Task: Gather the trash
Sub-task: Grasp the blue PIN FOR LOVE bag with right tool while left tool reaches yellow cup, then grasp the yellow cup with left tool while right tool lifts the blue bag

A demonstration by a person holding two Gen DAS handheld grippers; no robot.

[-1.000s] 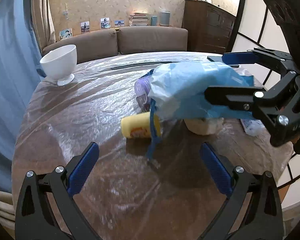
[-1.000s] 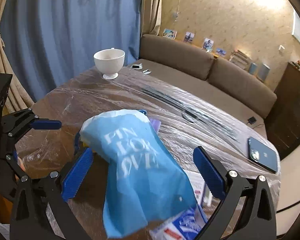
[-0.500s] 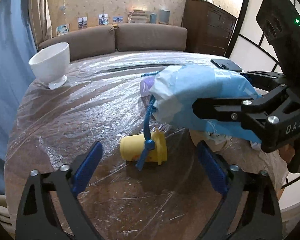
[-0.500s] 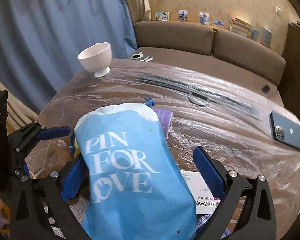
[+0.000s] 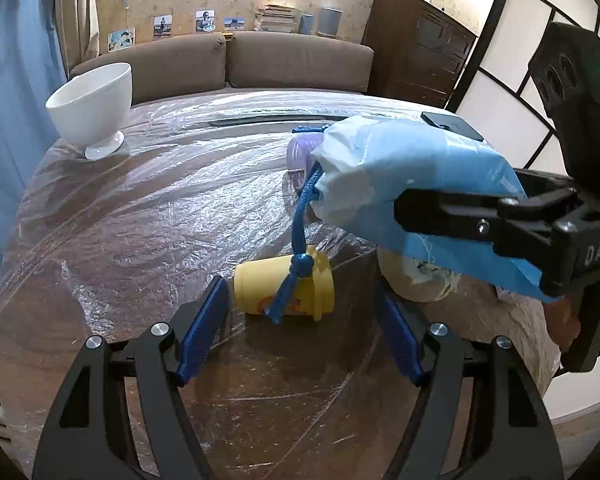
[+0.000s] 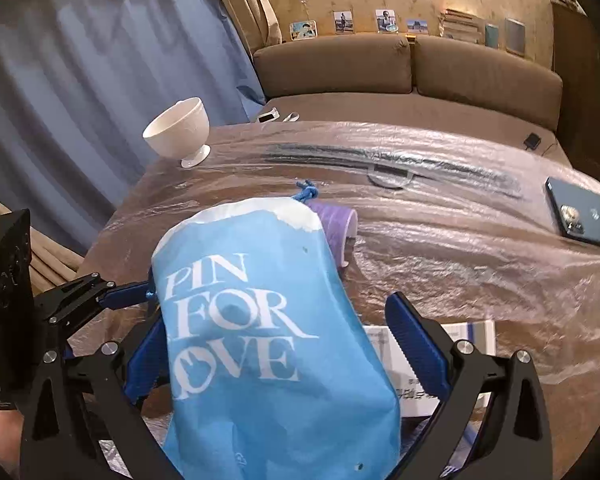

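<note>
A yellow plastic cup (image 5: pixel 283 290) lies on its side on the plastic-covered table, straight ahead of my open left gripper (image 5: pixel 300 320), whose fingertips flank it. A blue drawstring bag (image 5: pixel 412 196) printed "PIN FOR LOVE" (image 6: pixel 267 344) hangs above the table between the jaws of my right gripper (image 6: pixel 275 352); the jaws stand wide apart and how the bag is held is hidden. Its blue cord (image 5: pixel 300 232) dangles onto the yellow cup. A purple cup (image 6: pixel 336 228) lies behind the bag. A crumpled tissue wad (image 5: pixel 420 280) lies under the bag.
A white footed bowl (image 5: pixel 93 114) stands at the table's far left edge. A dark phone (image 6: pixel 584 212) lies at the far right. White paper packaging (image 6: pixel 428 364) lies under the right gripper. A brown sofa (image 5: pixel 227 60) runs behind the table (image 5: pixel 147 208).
My left gripper moved forward and down toward the yellow cup, now between its fingertips. The right gripper lifted the blue bag and swung it over the table.
</note>
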